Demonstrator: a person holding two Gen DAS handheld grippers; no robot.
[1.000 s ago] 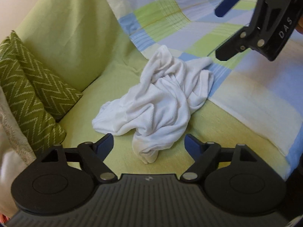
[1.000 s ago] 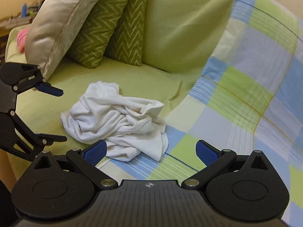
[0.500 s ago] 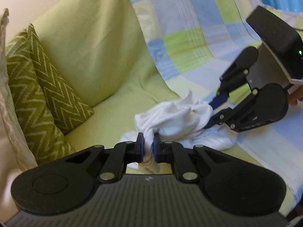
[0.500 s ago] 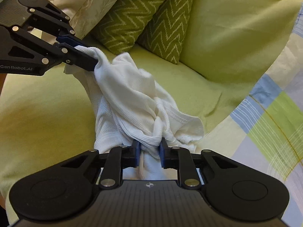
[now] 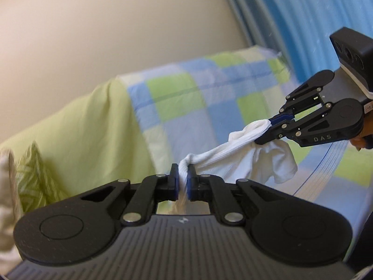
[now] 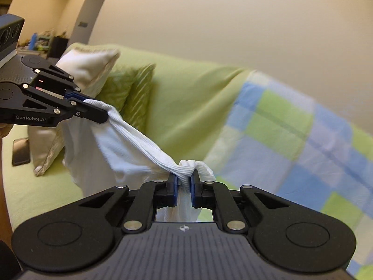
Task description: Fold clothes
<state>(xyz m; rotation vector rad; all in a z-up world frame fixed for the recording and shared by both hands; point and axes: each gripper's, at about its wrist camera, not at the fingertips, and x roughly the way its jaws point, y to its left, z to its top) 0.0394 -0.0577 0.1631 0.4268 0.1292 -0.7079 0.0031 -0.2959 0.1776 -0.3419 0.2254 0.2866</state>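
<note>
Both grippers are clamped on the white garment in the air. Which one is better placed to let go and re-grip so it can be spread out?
Left, probably. The left gripper pinches a twisted rope of the white garment, while loose cloth hangs beside the right gripper, which looks nearer a free edge. Neither grip holds a clear corner.

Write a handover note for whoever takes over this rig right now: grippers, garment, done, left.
Left gripper: shut on the white ribbed cotton garment.
Right gripper: shut on another bunched part of it.
Garment: held up in the air between both, twisted into a taut band, the rest hanging loose over the light green sofa.
Done: picked up.
Left: untwist, spread flat, every fold.
</note>
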